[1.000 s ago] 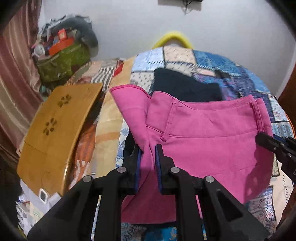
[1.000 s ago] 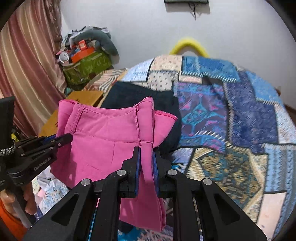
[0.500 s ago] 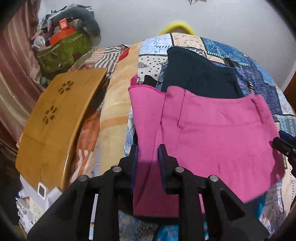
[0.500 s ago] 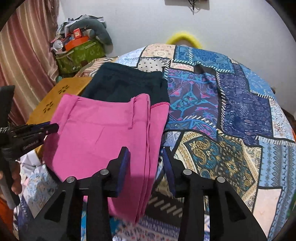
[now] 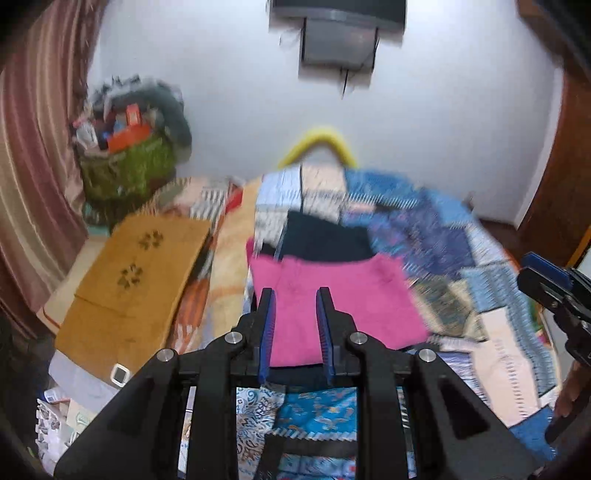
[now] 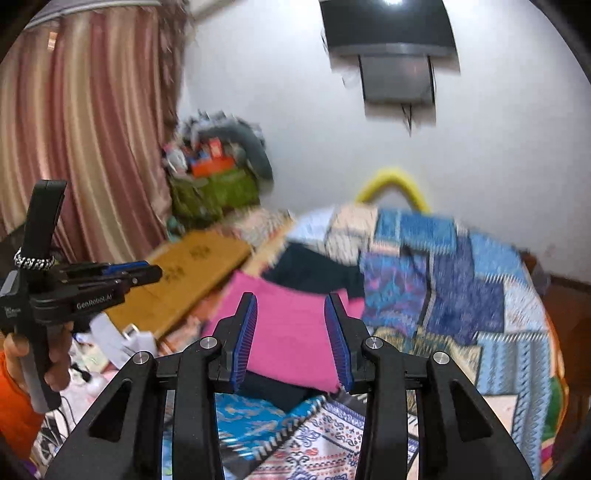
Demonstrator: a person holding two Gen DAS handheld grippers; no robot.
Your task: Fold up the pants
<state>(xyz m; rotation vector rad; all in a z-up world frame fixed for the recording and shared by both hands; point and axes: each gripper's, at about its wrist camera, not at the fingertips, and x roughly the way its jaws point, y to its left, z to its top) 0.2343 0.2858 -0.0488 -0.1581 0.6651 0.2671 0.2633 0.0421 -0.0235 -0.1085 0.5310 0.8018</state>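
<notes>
The pink pants (image 5: 332, 306) lie folded flat on the patchwork bedspread (image 5: 461, 258), partly over a dark garment (image 5: 325, 240). They also show in the right wrist view (image 6: 291, 325). My left gripper (image 5: 294, 295) is open and empty, held above and just short of the pants' near edge. My right gripper (image 6: 291, 299) is open and empty, also raised above the pants. The right gripper shows at the right edge of the left wrist view (image 5: 554, 288). The left gripper shows at the left of the right wrist view (image 6: 122, 275).
A wooden lap table (image 5: 129, 280) lies left of the bed. A green bag of clutter (image 5: 129, 166) stands by the striped curtain (image 6: 74, 129). A yellow hoop (image 5: 317, 144) leans at the bed's far end. A wall-mounted TV (image 6: 391, 33) hangs above.
Both grippers let go of the pink pants, opened, and pulled up and back from the bed. The pants now lie flat on the bedspread.
</notes>
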